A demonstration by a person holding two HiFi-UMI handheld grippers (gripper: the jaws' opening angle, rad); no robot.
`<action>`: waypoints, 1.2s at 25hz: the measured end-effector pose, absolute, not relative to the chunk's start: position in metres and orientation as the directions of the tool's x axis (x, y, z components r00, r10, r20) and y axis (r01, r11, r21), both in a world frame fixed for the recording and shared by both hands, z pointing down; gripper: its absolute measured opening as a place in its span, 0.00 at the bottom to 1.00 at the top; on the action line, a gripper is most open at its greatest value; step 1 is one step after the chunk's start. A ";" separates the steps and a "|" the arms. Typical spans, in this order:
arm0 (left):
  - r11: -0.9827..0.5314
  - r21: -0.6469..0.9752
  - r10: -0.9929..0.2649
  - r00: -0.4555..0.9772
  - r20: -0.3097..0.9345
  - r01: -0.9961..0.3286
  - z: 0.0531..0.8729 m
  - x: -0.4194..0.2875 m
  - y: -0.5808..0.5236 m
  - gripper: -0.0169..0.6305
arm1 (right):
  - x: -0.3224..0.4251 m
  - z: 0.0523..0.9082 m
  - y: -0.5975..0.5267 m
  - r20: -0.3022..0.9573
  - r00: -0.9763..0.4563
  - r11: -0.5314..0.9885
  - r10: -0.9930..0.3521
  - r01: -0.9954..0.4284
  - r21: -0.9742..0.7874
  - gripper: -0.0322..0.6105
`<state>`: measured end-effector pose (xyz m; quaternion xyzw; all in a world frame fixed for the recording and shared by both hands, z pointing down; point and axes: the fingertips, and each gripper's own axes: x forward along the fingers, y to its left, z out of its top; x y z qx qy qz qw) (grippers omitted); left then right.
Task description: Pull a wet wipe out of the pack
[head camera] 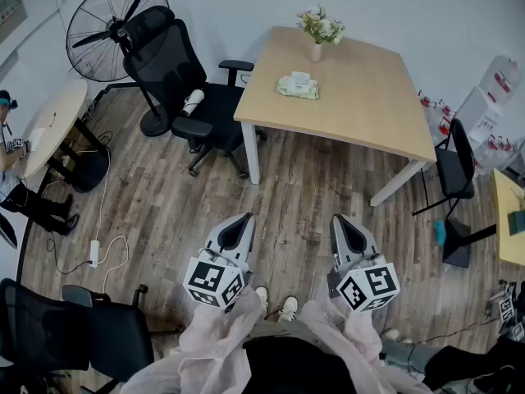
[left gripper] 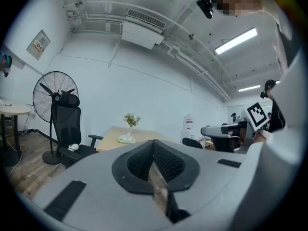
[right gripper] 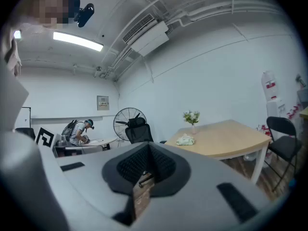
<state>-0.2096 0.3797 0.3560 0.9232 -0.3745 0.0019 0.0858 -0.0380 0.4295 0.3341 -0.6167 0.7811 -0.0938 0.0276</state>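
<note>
The pale green wet wipe pack [head camera: 298,86] lies on the far half of the light wooden table [head camera: 361,109], near a small vase of flowers [head camera: 318,31]. Both grippers hang level over the wood floor, well short of the table. The left gripper [head camera: 240,222] and the right gripper [head camera: 348,222] are side by side, each with jaws together and nothing between them. From the left gripper view the pack [left gripper: 127,139] is small and far beyond the shut jaws. The right gripper view shows the pack [right gripper: 185,139] equally distant.
A black office chair [head camera: 184,89] stands by the table's left corner, with a floor fan [head camera: 107,27] behind it. A black folding chair [head camera: 455,167] sits to the right. At the left are a round table [head camera: 53,125], a seated person [head camera: 8,158] and a power strip [head camera: 94,253].
</note>
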 end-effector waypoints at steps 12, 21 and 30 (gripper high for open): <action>-0.731 0.140 -0.666 0.743 0.064 -0.667 0.351 -0.211 0.363 0.04 | -0.036 0.334 0.417 0.059 -0.149 0.132 -0.987 -0.965 -0.229 0.06; -0.761 0.155 -0.630 0.774 0.059 -0.631 0.353 -0.225 0.342 0.04 | -0.055 0.339 0.405 0.057 -0.101 0.085 -0.993 -0.968 -0.236 0.06; -0.781 0.153 -0.602 0.795 0.068 -0.605 0.366 -0.225 0.325 0.04 | -0.055 0.354 0.389 0.081 -0.068 0.045 -0.994 -0.966 -0.256 0.06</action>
